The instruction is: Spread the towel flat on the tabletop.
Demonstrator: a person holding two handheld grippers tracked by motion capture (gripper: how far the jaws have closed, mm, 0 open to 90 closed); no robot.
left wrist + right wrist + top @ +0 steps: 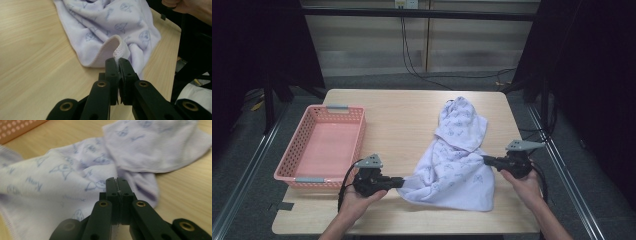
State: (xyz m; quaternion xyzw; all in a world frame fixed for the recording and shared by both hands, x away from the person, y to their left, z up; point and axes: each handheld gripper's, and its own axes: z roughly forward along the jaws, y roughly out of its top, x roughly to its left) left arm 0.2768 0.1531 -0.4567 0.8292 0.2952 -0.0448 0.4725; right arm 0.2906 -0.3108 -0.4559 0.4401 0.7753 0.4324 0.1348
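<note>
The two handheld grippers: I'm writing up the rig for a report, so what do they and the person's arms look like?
Both the left gripper and the right gripper are black, with two long flat jaws on linked arms fastened by brass-coloured rivets. Each carries a grey three-cornered plate on top and trails a black cable. The person's forearms are bare, with no sleeves or gloves visible.
</note>
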